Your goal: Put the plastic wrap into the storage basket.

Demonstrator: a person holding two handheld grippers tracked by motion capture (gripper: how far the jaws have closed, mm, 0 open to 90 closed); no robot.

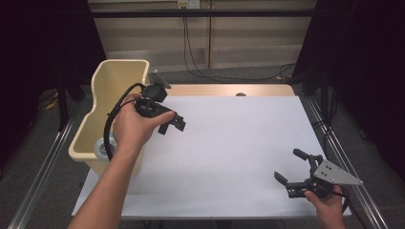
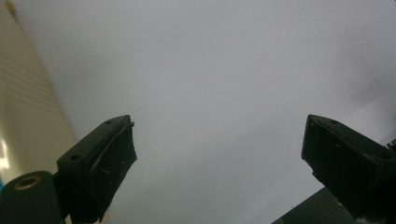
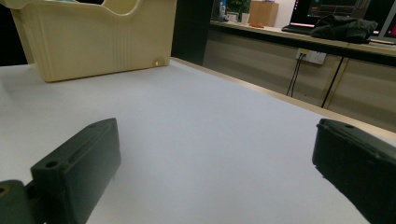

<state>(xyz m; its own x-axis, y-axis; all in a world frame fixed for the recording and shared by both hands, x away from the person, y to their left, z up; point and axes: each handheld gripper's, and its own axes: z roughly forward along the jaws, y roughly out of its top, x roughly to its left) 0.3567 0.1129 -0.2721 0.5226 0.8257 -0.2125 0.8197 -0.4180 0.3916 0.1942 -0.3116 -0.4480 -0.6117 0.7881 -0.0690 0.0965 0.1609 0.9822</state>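
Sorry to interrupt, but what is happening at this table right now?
A person holds a hand-held gripper in each hand over a white table. The left hand-held gripper hangs beside a cream bin at the table's left edge, jaws apart with nothing between them. A roll of tape lies in the bin. The right hand-held gripper sits near the table's front right corner, also open and empty.

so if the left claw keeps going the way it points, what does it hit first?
Most likely the bare white table top: the left claw, open and empty, tilts down toward it. The cream bin lies off to its side, out of that line.
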